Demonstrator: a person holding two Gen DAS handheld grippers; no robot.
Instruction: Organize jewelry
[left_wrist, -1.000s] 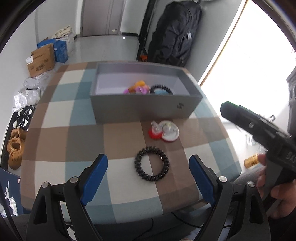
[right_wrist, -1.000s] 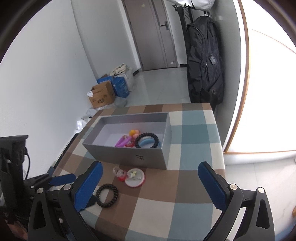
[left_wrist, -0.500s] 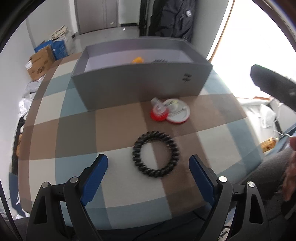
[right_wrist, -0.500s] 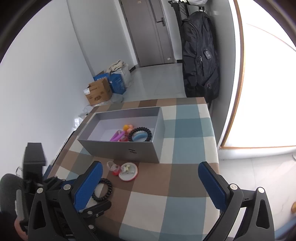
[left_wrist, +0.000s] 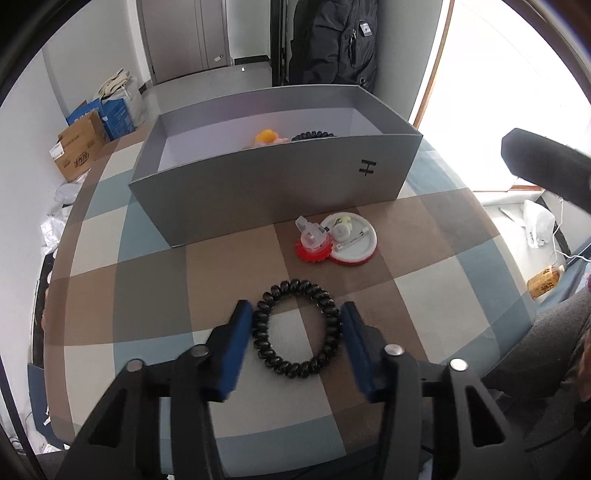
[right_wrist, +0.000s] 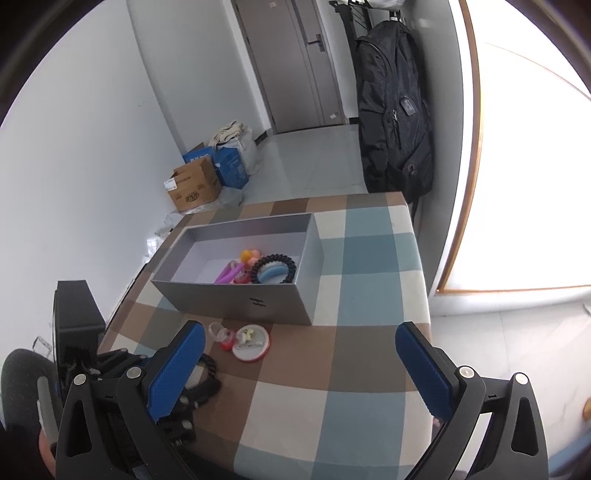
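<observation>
Black spiral coil hair tie (left_wrist: 296, 329): flat on the checked-cloth counter (left_wrist: 436, 280), between the blue pads of the left gripper (left_wrist: 296, 319). Jaws have just been closing around it; pads just beside the coil, contact uncertain.

Grey open rectangular box (left_wrist: 280, 181): behind the tie, holding colourful pieces and a second black coil tie (right_wrist: 273, 268).

Round white-and-red dish (left_wrist: 352, 238): between box and tie.

Right gripper (right_wrist: 301, 363): jaws wide, empty, above the counter.
</observation>
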